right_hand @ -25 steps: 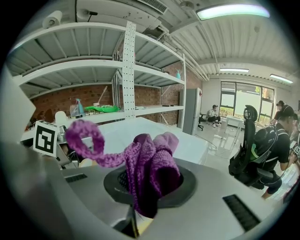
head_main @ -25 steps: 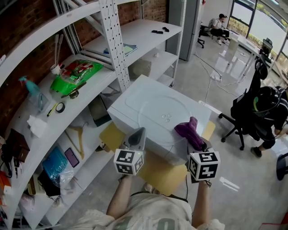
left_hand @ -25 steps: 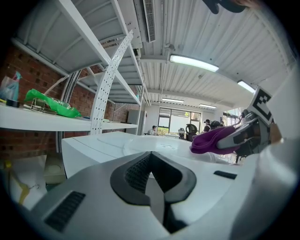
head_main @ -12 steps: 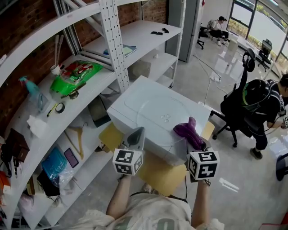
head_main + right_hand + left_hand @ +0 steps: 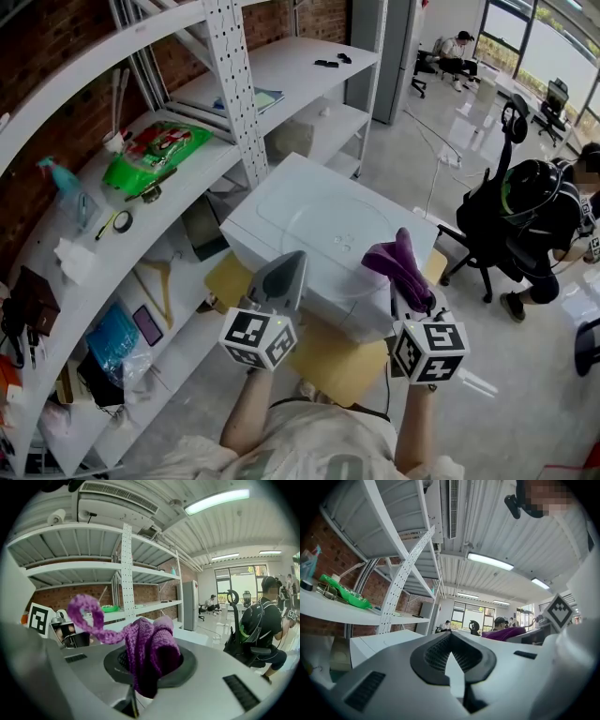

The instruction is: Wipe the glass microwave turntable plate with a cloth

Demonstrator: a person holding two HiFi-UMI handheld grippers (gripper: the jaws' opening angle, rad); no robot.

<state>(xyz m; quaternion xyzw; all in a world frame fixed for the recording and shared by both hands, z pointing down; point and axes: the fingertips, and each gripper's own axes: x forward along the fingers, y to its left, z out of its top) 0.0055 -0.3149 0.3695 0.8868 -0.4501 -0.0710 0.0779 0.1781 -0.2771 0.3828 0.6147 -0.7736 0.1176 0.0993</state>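
Rack [image 5: 230, 84] runs along the left; a microwave [image 5: 281, 202] stands on the floor in front of it, top face up.

Plate [image 5: 323, 234] lies flat on the microwave top, roughly centred. It is clear glass, with the rim outline and centre hub just visible. Nothing touches it.

Left gripper [image 5: 292, 267]: jaws clenched together, nothing between them. It hangs over the microwave's near-left edge and is tilted upward, since its own view looks at the ceiling.

Right gripper [image 5: 415, 302]: jaws clamped on the cloth [image 5: 398, 261], over the near-right edge. The cloth [image 5: 150, 653] is purple knit, bunched, with a loose loop sticking up. It appears to be held clear of the glass.

Judged step: cloth in hand, wiping contact not made.

Next move calls for tipping the right gripper down and pressing the cloth flat on the plate. Sweep in arcs from hub to rim. The plate may slide, and the left gripper could steady its rim.
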